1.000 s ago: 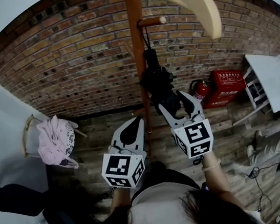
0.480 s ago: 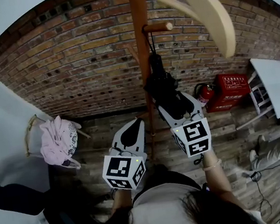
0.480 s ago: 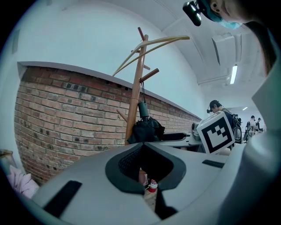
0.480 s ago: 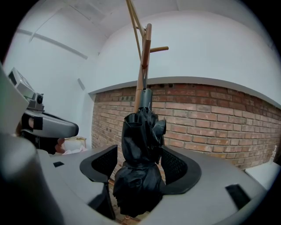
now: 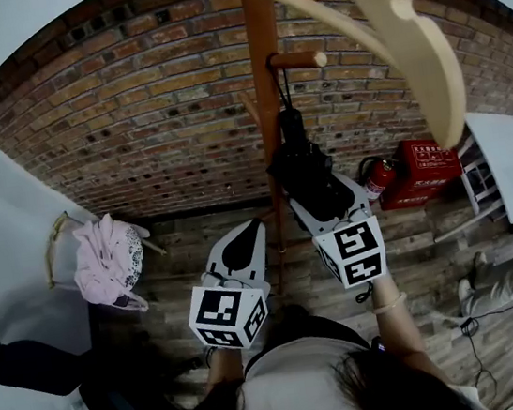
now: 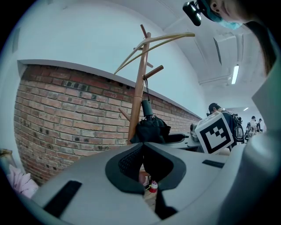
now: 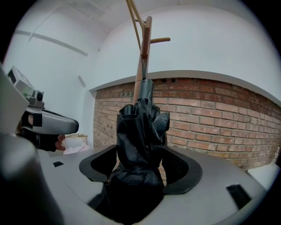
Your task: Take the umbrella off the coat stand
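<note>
Black umbrella (image 7: 139,136) hangs on the coat stand (image 5: 268,84), between the right gripper's (image 5: 329,200) opening jaws; left gripper (image 5: 249,235) near the stand, clenched empty.

Shared indoor workroom, of the office or lab kind.

A bare brick wall (image 5: 131,122) and a wooden plank floor (image 5: 173,282) are seen, with a wooden coat stand (image 5: 271,102) set close to the wall. A fire extinguisher (image 5: 375,173) and a red extinguisher box (image 5: 425,169) are kept at the wall's foot. A black office chair (image 5: 33,368) and a white table (image 5: 506,164) are placed at the sides. Several people (image 6: 215,109) are seen further along the room, under a ceiling strip light (image 6: 235,74).
</note>
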A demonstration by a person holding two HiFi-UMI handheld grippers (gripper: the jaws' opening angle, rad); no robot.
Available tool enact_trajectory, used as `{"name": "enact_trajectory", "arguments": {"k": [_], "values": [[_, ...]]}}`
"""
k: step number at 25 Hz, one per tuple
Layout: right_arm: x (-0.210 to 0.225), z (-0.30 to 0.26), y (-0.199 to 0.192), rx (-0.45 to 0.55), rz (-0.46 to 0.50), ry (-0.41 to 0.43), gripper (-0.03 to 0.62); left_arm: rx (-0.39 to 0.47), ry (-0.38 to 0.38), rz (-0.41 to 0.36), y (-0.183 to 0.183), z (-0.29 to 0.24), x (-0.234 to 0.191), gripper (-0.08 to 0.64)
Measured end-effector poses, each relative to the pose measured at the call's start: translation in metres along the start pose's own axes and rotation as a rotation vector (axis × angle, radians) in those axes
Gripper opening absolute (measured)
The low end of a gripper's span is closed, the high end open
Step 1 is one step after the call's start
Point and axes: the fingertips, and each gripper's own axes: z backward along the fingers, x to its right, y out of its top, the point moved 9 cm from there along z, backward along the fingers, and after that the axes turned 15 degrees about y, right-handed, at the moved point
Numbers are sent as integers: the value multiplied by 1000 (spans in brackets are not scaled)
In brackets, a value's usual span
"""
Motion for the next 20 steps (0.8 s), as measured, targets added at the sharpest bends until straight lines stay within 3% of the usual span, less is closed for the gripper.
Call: {"name": "enact_trajectory", "arguments": {"k": [20], "values": [[9, -29, -2, -67, -15, -1, 313, -11, 24, 10, -3, -14, -16, 9]]}}
